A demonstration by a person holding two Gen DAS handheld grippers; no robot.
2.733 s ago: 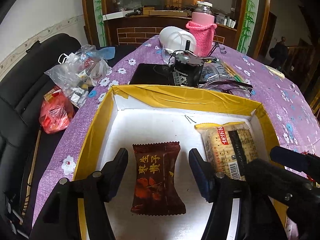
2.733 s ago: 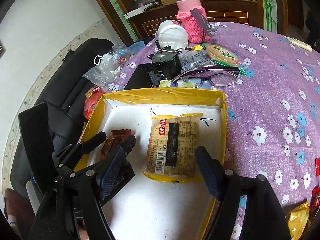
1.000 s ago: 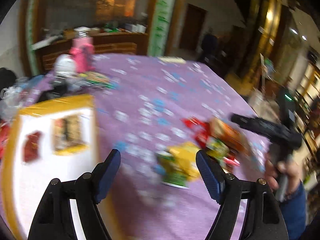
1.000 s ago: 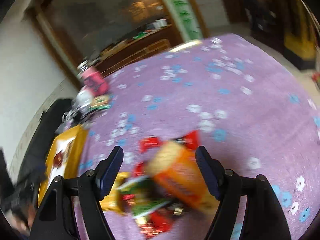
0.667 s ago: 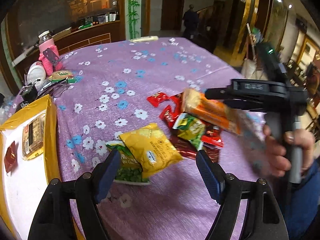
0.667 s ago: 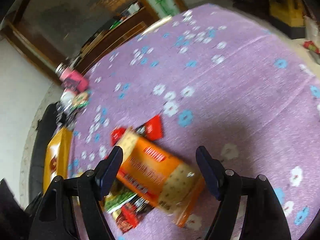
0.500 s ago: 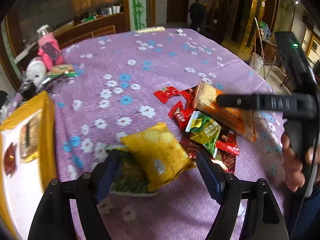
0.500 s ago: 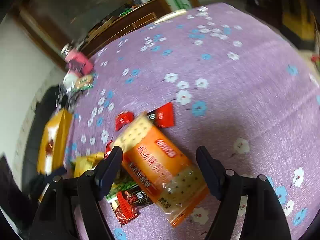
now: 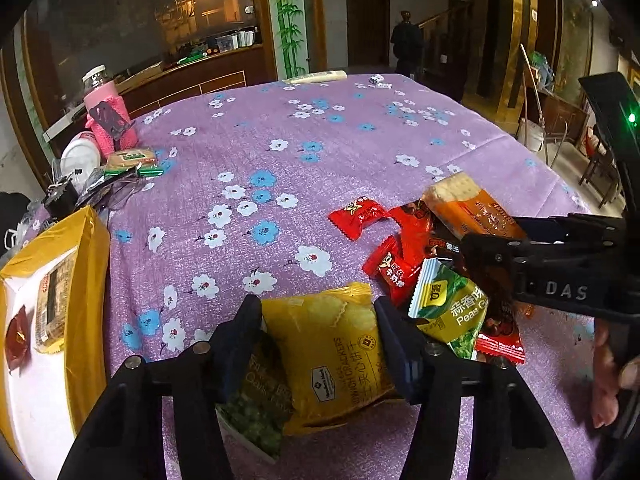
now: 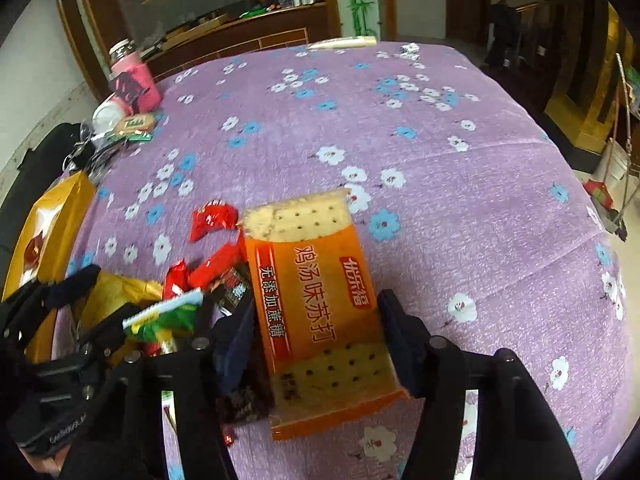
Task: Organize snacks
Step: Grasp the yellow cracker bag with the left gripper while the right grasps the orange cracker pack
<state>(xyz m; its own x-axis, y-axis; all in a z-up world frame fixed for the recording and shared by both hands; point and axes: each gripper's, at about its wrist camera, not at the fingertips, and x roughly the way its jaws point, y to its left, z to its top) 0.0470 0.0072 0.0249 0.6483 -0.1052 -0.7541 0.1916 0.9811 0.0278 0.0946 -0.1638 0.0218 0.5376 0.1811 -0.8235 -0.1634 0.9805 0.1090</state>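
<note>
A pile of snacks lies on the purple flowered tablecloth (image 9: 304, 148). My left gripper (image 9: 318, 334) is open, its fingers on either side of a yellow cracker packet (image 9: 332, 352) that lies over a green pea packet (image 9: 256, 404). My right gripper (image 10: 316, 342) is open around an orange soda-cracker packet (image 10: 316, 300), which also shows in the left wrist view (image 9: 472, 208). Red candies (image 9: 360, 212) and a green-yellow peas packet (image 9: 452, 308) lie between. The yellow-rimmed white box (image 9: 90, 264) at left holds a cracker pack (image 9: 54, 300) and a brown candy (image 9: 16, 336).
At the table's far left stand a pink bottle (image 9: 106, 112), a white container (image 9: 80, 158), a biscuit pack (image 9: 132, 158) and glasses. A black chair (image 10: 36, 160) is beside the box. A person stands in the far doorway (image 9: 406, 44).
Both grippers swung from the box to the snack pile on the right. The left closed in around the yellow packet, the right around the orange packet. Both stayed open.
</note>
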